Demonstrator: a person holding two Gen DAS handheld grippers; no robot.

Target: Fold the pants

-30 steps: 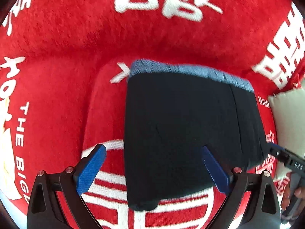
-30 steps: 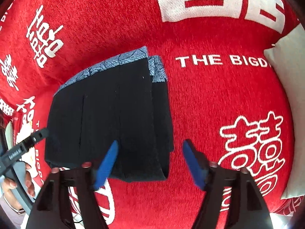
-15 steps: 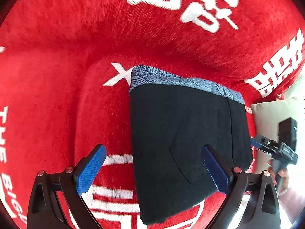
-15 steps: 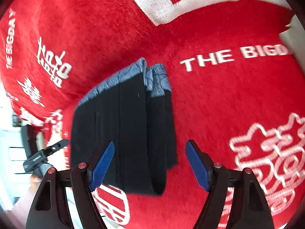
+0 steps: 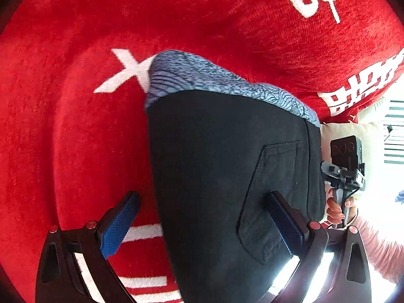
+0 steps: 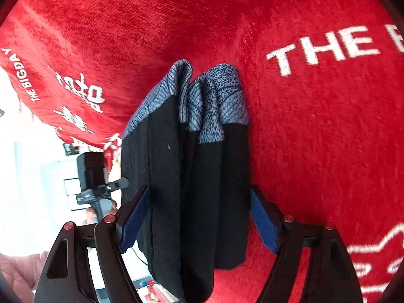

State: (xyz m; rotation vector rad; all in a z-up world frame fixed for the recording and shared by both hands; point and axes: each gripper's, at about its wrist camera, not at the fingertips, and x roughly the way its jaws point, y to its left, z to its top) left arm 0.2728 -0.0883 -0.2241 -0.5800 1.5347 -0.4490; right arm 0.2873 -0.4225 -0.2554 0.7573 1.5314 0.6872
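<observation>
White lettering "THE BIGDAY" runs across the red blanket [image 6: 315,131]. The folded black pants [image 6: 197,197], with a blue patterned waistband, lie on it between the spread jaws of the right gripper [image 6: 199,217]; the left gripper [image 5: 202,222], also spread, straddles their left edge

Left gripper [image 5: 202,224]: black angular frame, blue textured pads [image 5: 116,227], red screw heads at pivots. Right gripper [image 6: 198,224]: same build (black camera block on top, seen from left view). Pale pink ribbed sleeve [image 5: 378,247] at the wrist.
</observation>
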